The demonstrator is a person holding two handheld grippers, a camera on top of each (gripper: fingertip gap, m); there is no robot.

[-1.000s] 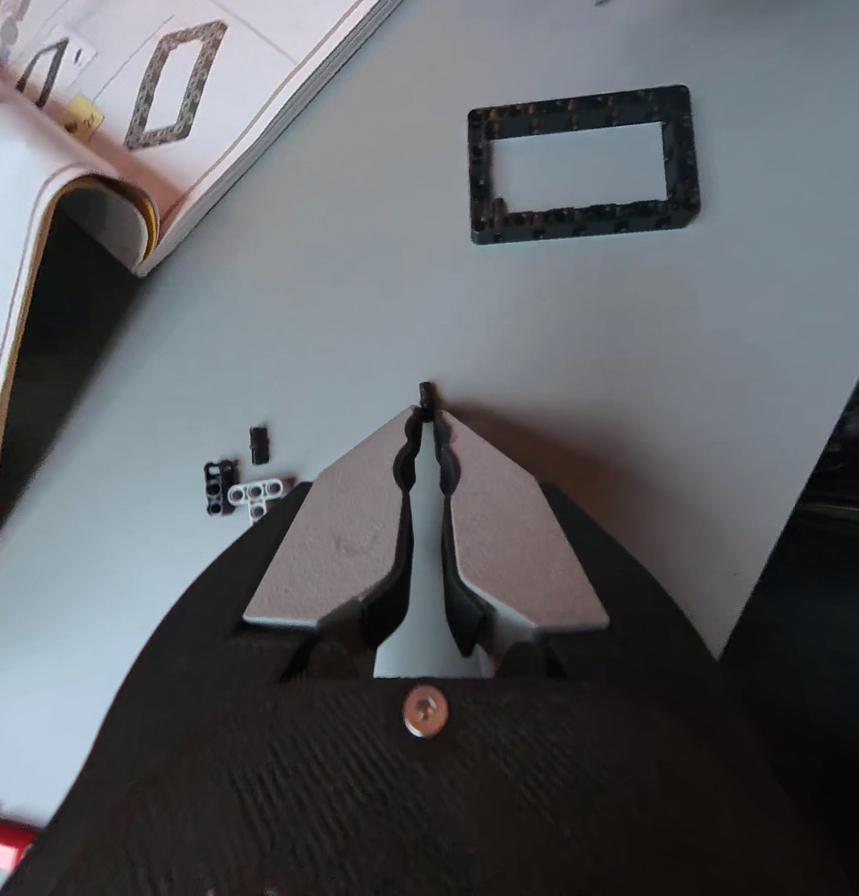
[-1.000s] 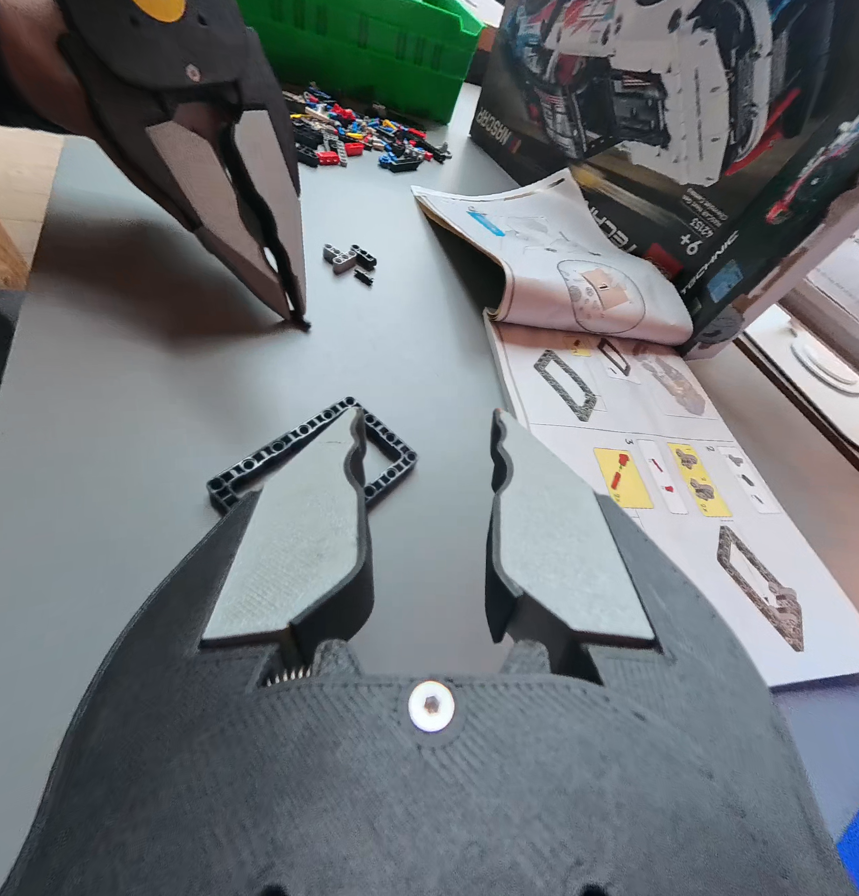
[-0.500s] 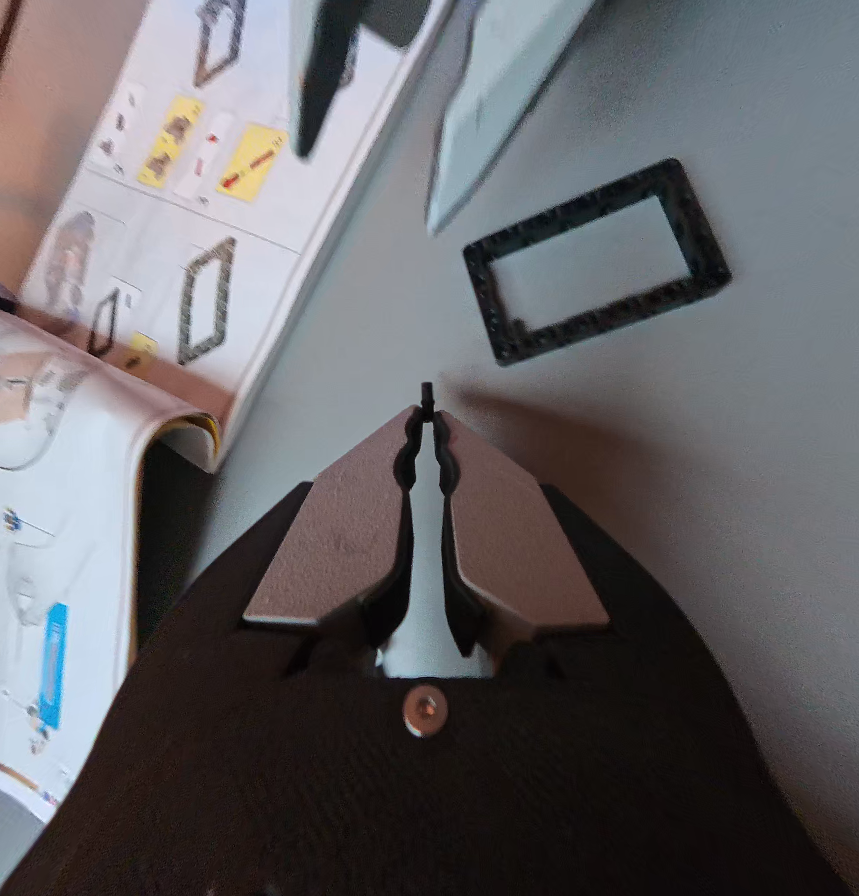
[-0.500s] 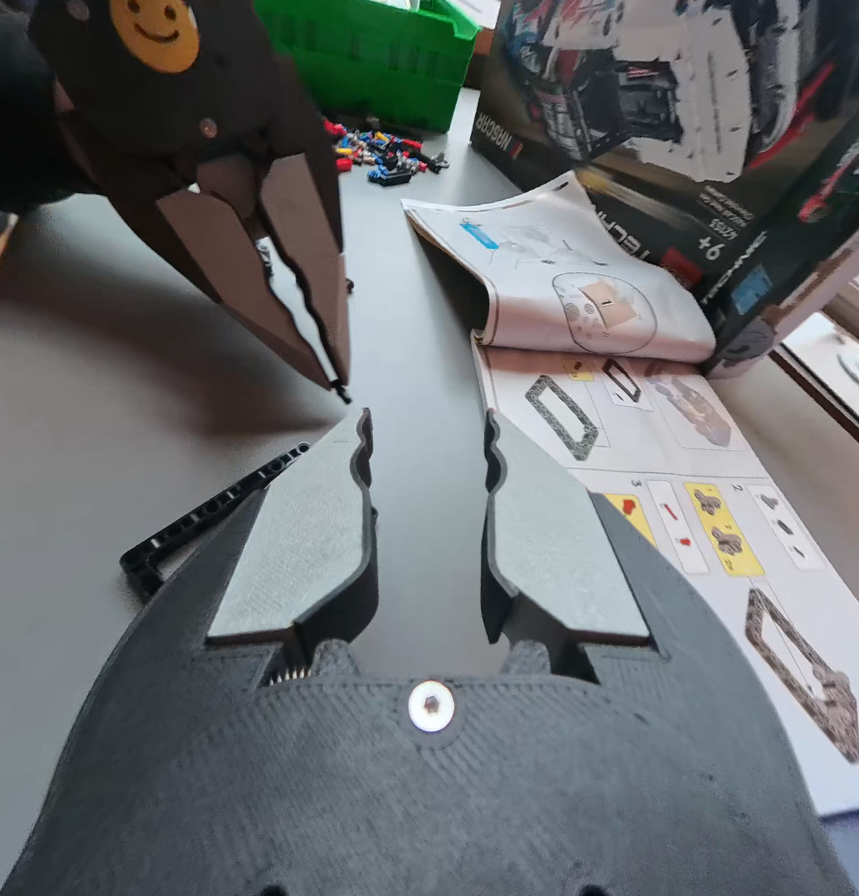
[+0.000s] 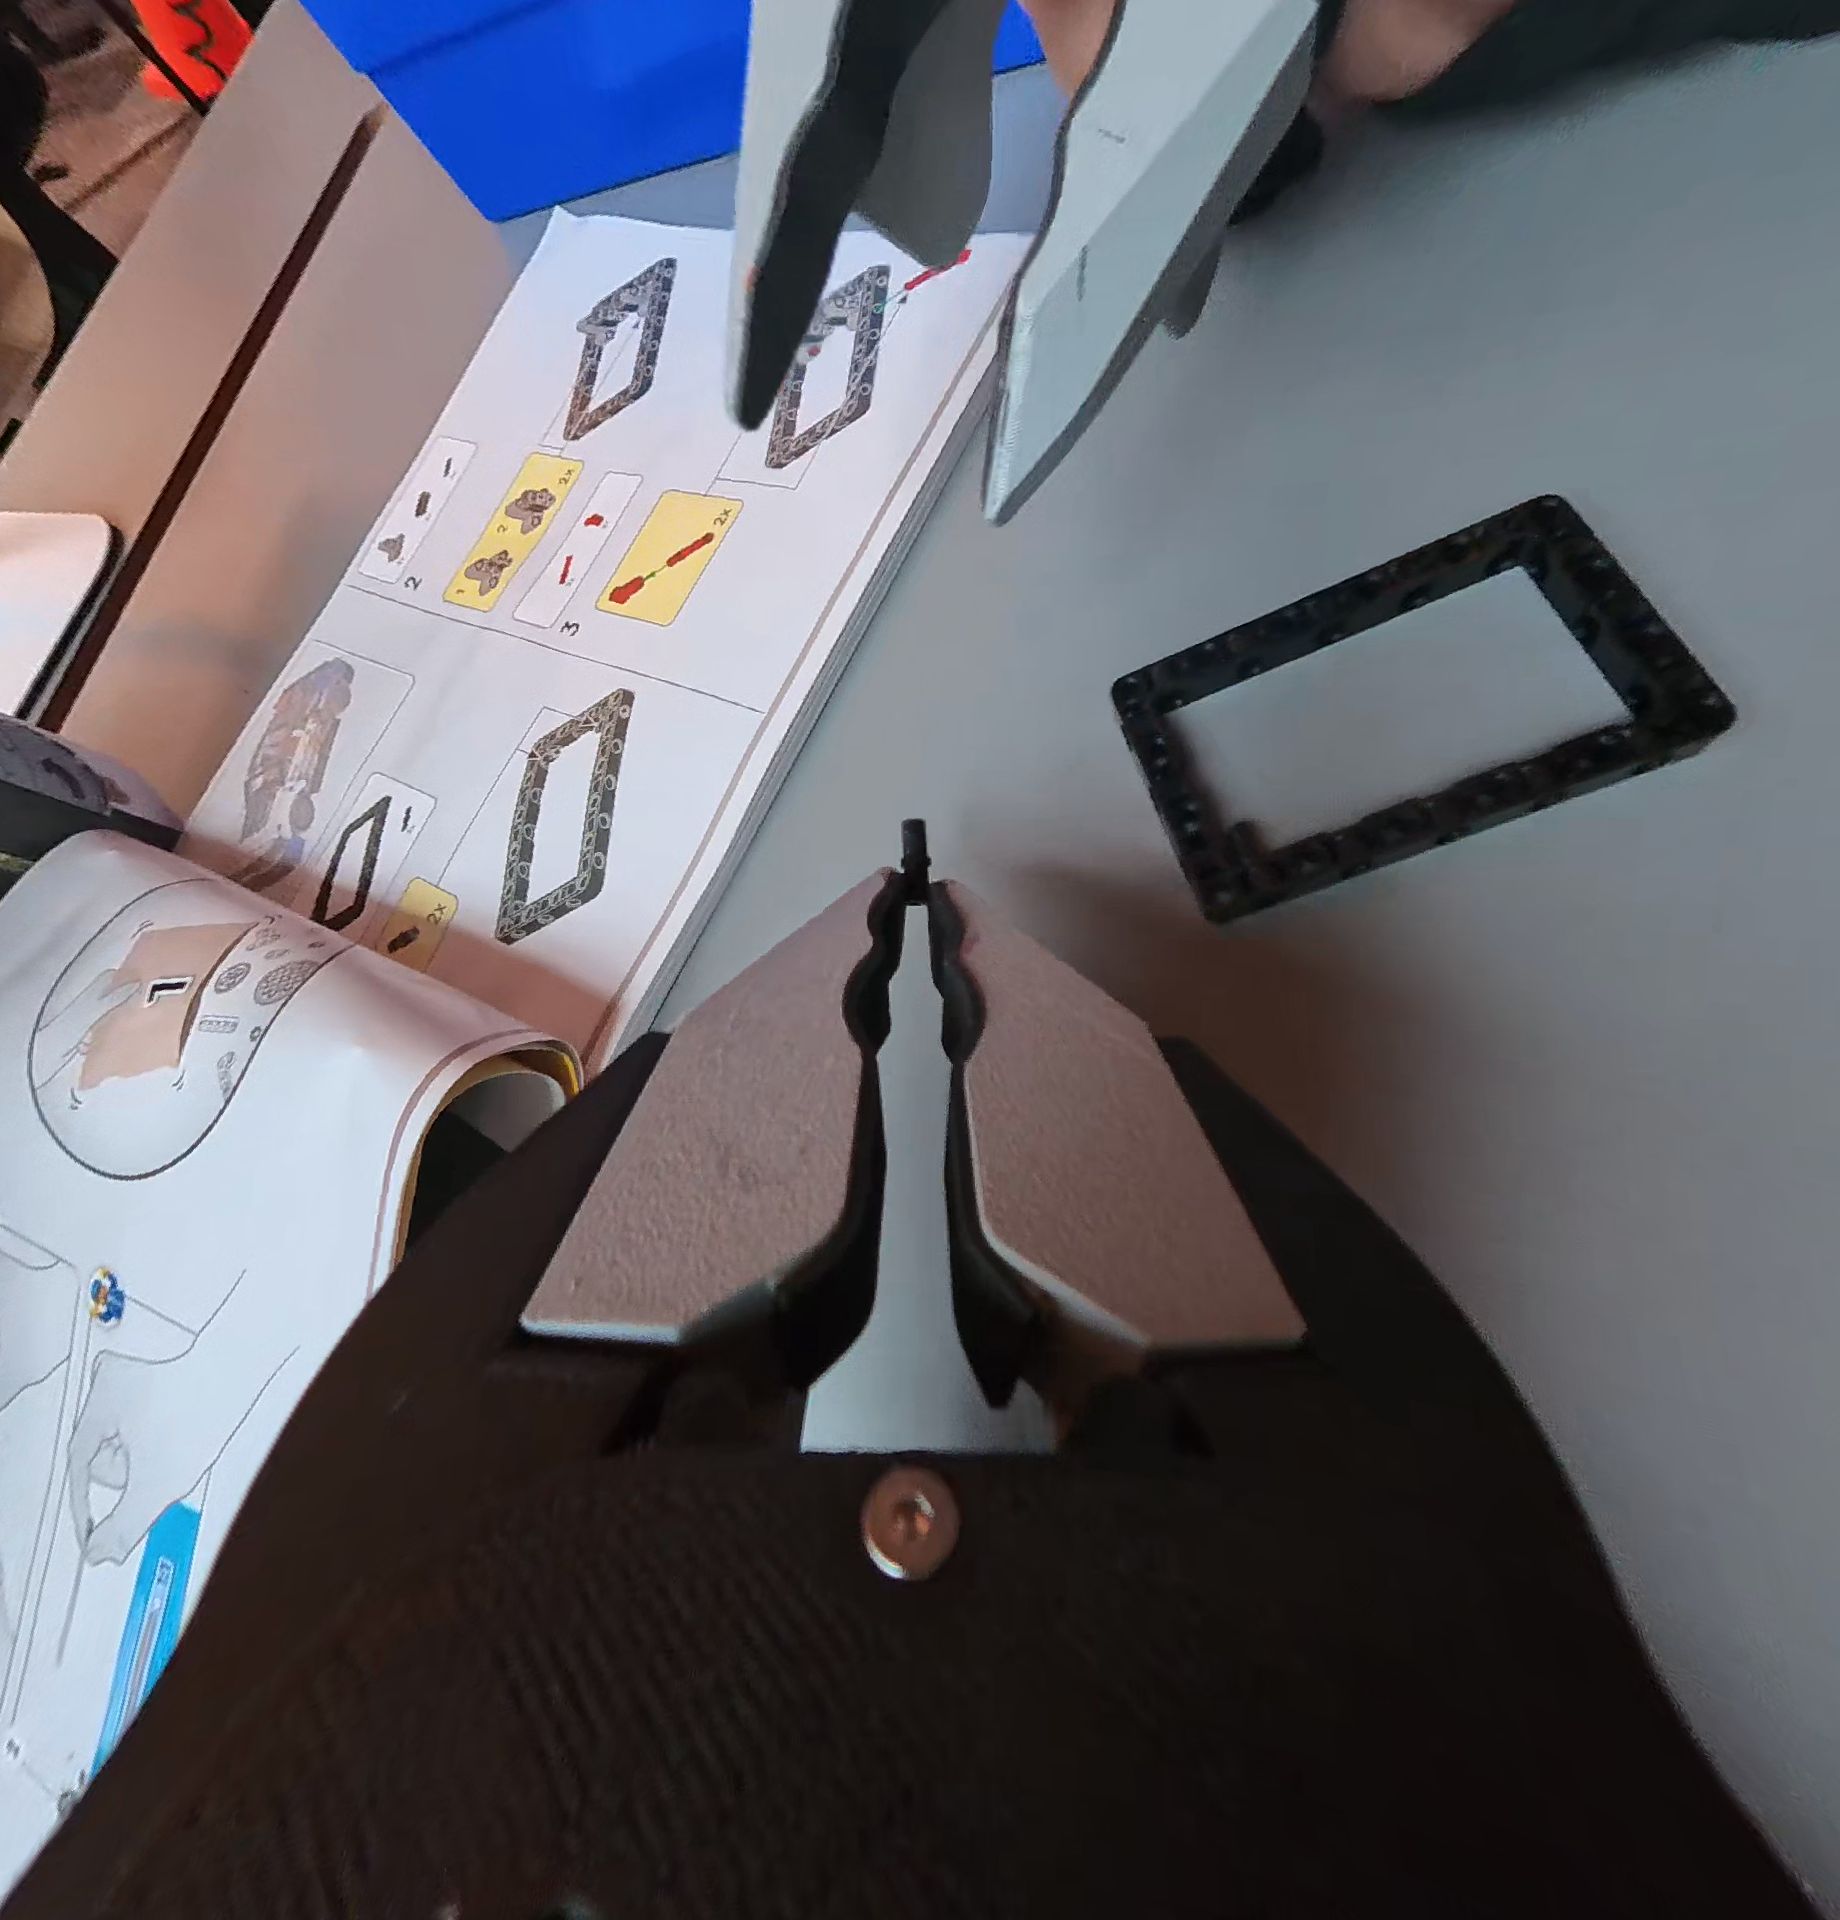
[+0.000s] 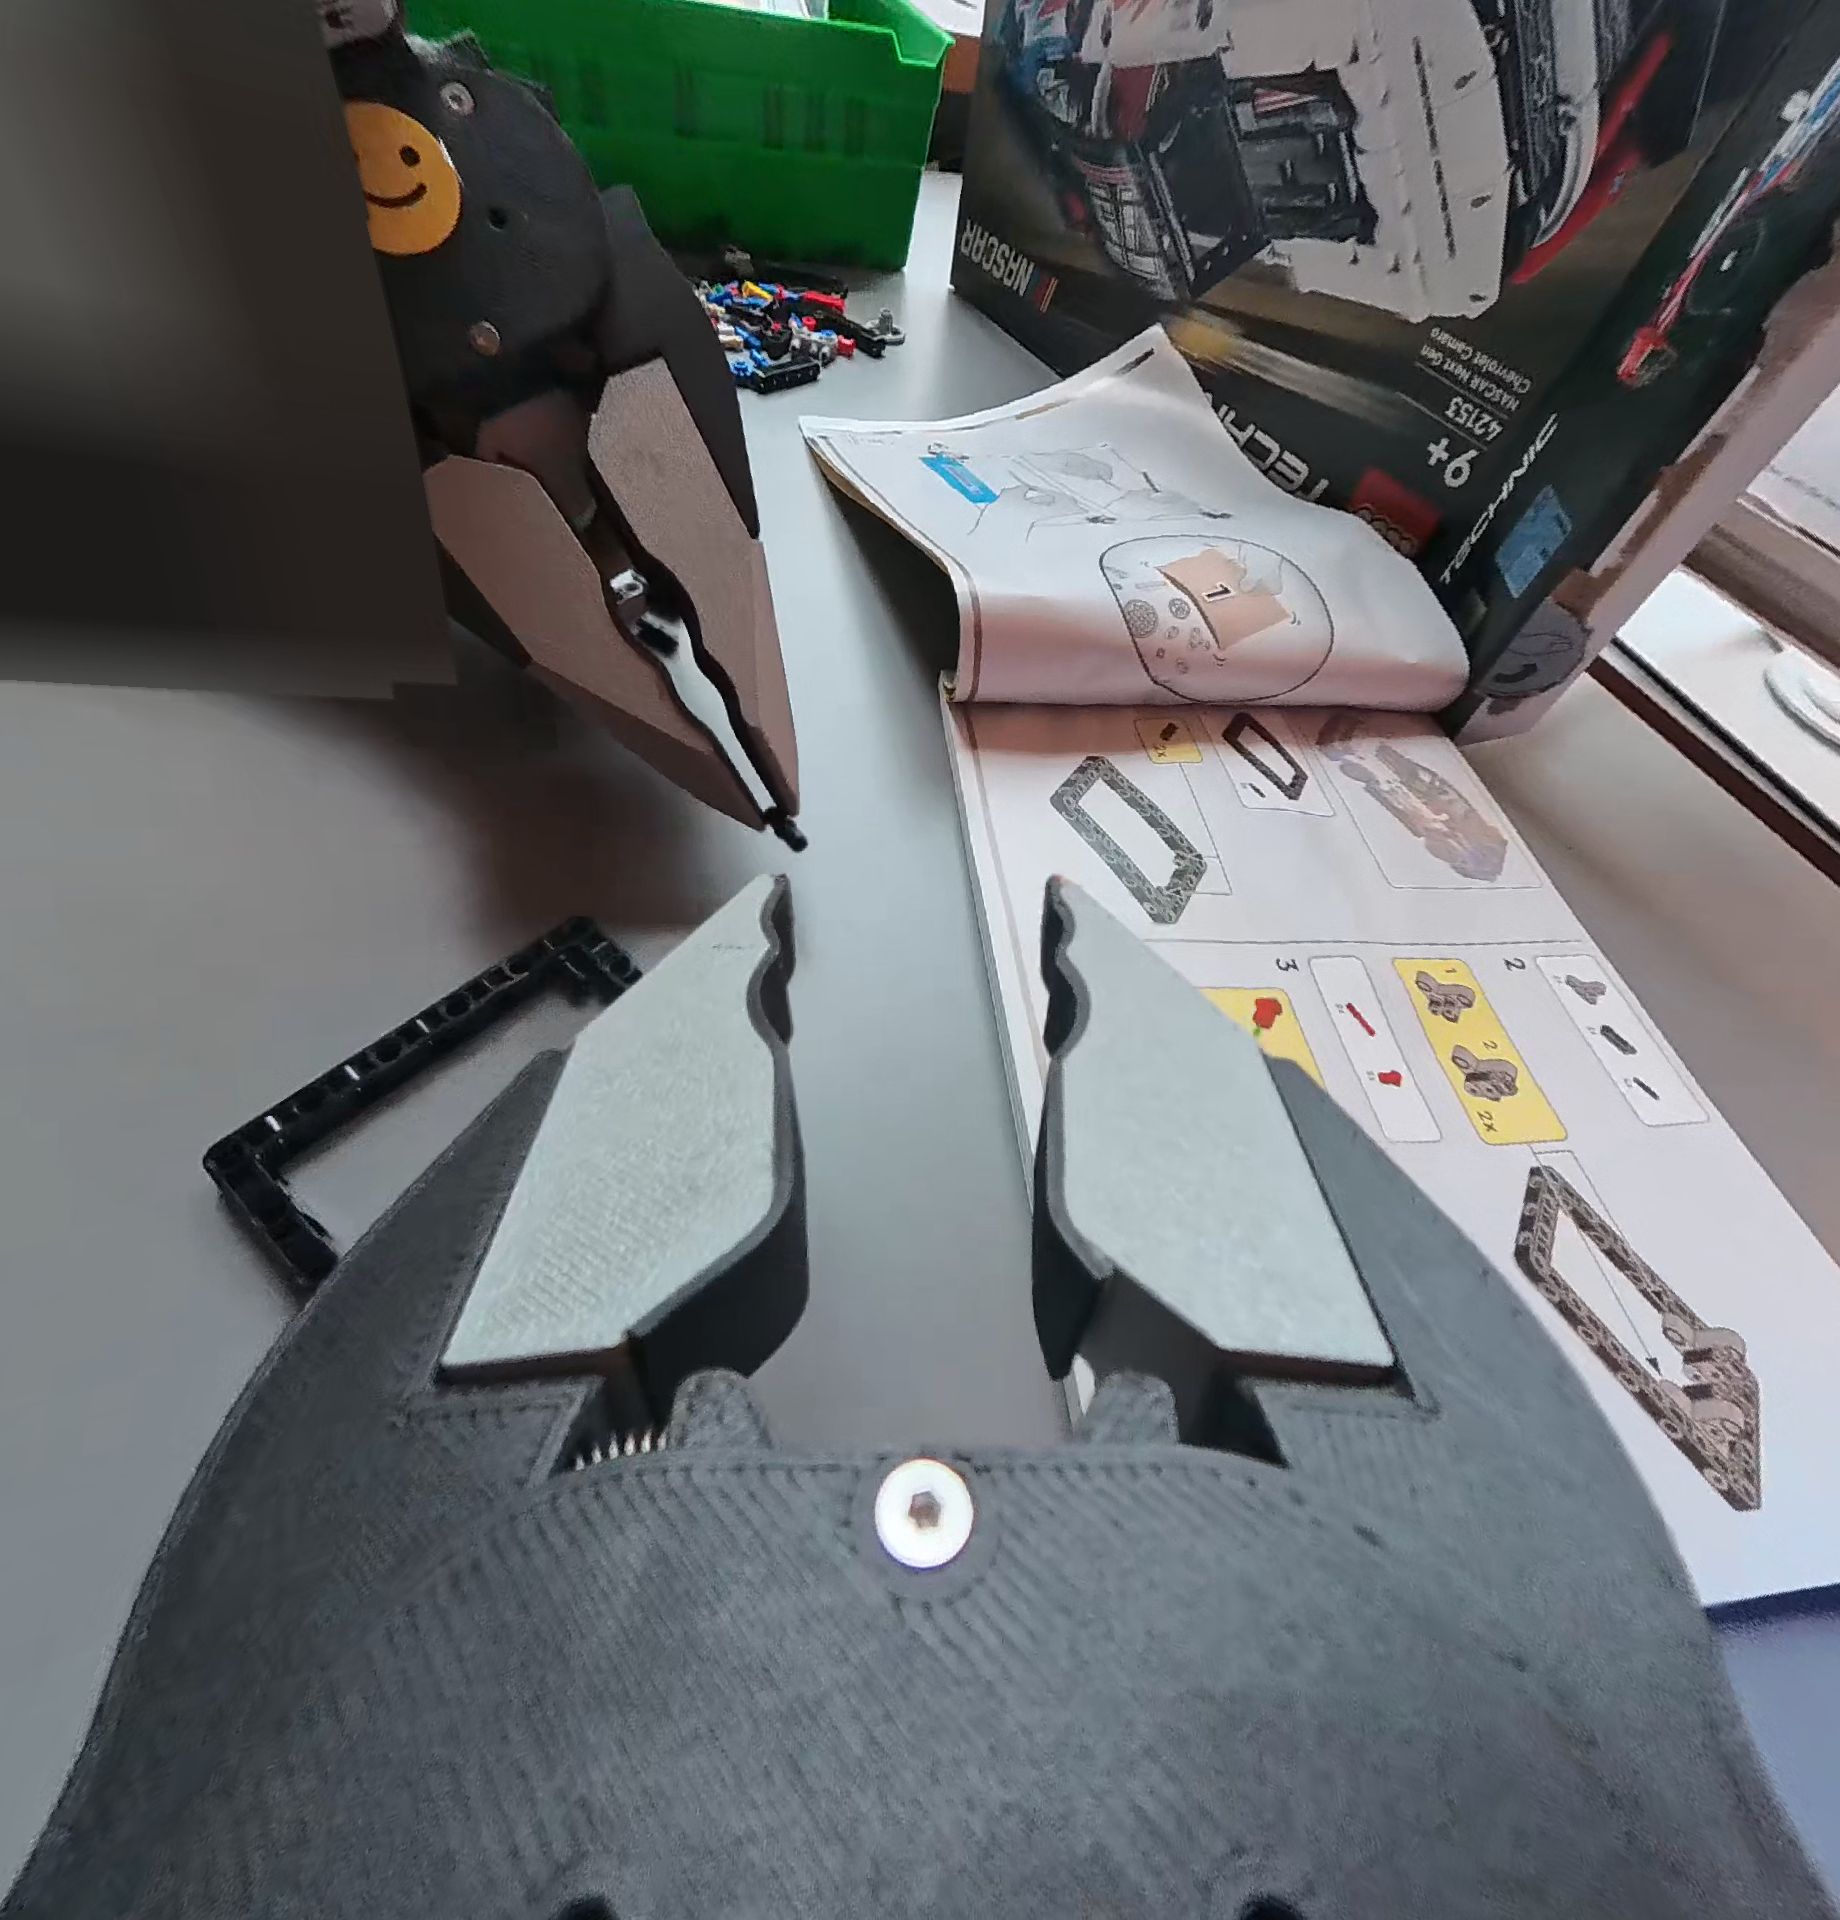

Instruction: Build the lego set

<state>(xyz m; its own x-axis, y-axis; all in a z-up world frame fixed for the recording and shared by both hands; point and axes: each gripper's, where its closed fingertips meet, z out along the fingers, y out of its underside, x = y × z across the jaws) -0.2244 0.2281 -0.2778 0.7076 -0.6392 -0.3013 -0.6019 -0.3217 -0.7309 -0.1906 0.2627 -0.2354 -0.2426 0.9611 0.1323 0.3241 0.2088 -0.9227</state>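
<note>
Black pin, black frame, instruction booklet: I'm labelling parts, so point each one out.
black pin point(image 5: 913, 844), left wrist view, tip protruding past the closed fingertips.
black frame point(image 5: 1415, 831), left wrist view, near long side.
instruction booklet point(image 6: 1311, 914), right wrist view, open flat page.

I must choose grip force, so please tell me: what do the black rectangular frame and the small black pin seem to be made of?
Black rectangular frame: apparently hard moulded plastic, slightly glossy, with regular round holes. Small black pin: probably the same plastic; too small to judge finish.
</note>
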